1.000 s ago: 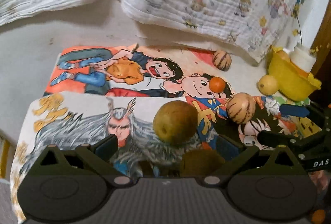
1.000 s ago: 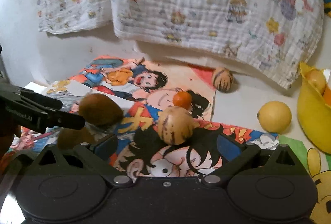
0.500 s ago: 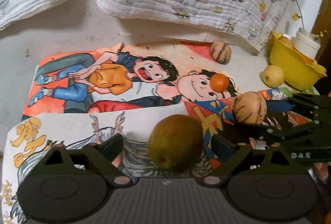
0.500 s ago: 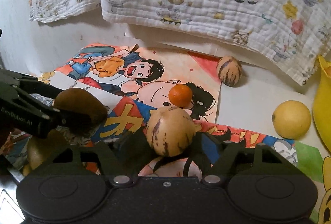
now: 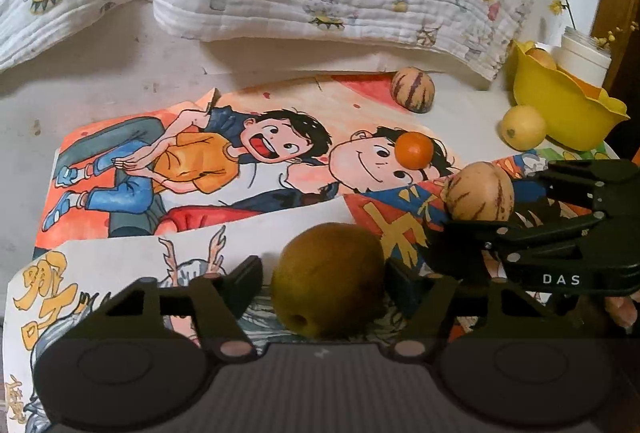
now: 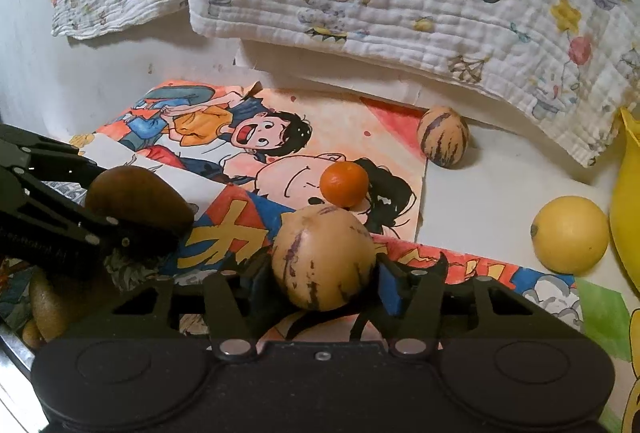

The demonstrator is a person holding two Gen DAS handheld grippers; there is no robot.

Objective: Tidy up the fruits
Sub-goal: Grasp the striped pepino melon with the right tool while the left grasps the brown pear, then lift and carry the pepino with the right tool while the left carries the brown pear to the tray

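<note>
Now our left gripper point(image 5: 324, 283) has just closed onto a brown kiwi point(image 5: 328, 279) and our right gripper point(image 6: 322, 279) onto a striped melon point(image 6: 322, 259), both on the cartoon mat point(image 5: 256, 169), likely for the yellow bowl point(image 5: 560, 113).

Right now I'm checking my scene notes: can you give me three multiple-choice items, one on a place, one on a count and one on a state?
1. The small round orange fruit lies: A on the cartoon poster; B on a plate; C in a basket.
2. Tan purple-striped fruits in view: A one; B two; C four.
3. The yellow scalloped plastic bowl is: A overturned; B empty; C holding fruit.

Answers:
1. A, because it rests on the drawn face.
2. B, because one is near the camera and one is at the poster's far corner.
3. C, because a yellowish fruit shows above its rim.
</note>
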